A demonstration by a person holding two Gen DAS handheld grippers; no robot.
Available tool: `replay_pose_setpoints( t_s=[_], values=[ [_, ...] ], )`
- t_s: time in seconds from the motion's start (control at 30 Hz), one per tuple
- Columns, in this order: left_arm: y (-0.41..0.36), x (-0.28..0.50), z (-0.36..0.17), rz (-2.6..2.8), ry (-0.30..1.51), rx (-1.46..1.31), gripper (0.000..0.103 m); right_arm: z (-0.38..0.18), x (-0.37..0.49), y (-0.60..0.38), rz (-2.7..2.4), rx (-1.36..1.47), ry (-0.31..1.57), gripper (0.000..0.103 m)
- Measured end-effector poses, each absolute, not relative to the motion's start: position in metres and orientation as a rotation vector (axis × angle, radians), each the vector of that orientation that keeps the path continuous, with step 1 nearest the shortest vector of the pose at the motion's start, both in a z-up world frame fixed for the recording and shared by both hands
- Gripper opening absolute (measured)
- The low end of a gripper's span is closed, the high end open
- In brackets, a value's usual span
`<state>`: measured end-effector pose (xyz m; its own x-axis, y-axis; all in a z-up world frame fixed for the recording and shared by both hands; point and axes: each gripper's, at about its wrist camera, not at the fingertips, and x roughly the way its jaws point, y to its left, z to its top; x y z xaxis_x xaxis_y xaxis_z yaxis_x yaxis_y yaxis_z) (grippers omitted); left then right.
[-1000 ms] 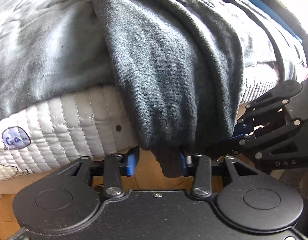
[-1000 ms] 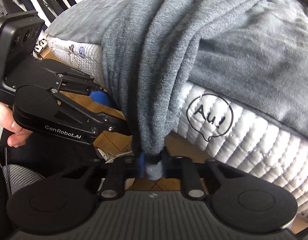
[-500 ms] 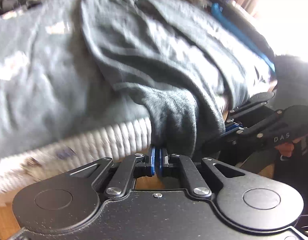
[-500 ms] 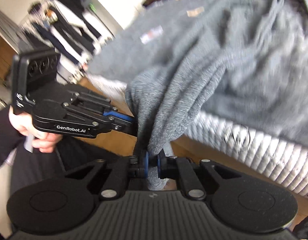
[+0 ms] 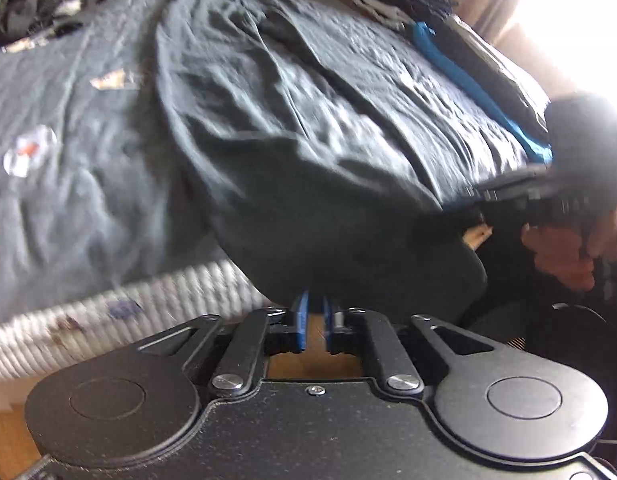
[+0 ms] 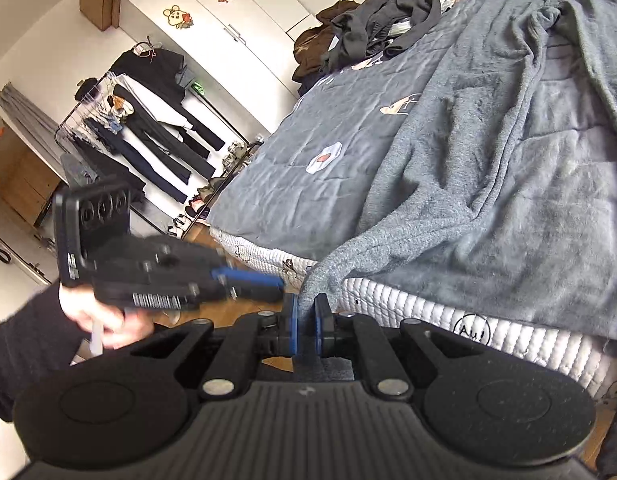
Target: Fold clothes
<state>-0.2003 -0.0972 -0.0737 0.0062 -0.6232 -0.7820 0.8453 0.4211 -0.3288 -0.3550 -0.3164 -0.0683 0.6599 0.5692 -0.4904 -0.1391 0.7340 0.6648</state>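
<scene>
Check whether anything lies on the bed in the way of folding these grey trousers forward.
Nothing visible does. The right gripper is shut on the hem of the grey trousers, and the bedspread beside them is bare; the clothes pile sits at the far end.

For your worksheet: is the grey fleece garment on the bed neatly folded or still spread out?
Spread out. The grey fleece garment lies lengthwise, wrinkled, across the bed, and one end is pinched in the right claw at the mattress edge.
</scene>
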Motion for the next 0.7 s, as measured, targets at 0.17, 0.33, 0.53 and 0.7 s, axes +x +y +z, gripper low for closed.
replay_pose_setpoints(
  t_s=[0.17,0.33,0.53,0.7],
  values=[
    [-0.090,-0.264,-0.060,-1.245,0.896,0.331,0.070,-0.062,-0.356,-0.323,0.439,0.750,0.710,0.008],
    [-0.105,-0.310,-0.052,-1.123,0.767,0.410,0.070,-0.055,-0.353,-0.328,0.405,0.818,0.680,0.008],
    [-0.128,-0.307,-0.065,-0.914,0.754,0.336,0.070,-0.049,-0.351,-0.323,0.388,0.832,0.672,0.008],
    [-0.125,-0.294,-0.063,-0.887,0.798,0.308,0.014,-0.048,-0.354,-0.321,0.363,0.833,0.681,0.008]
  ],
)
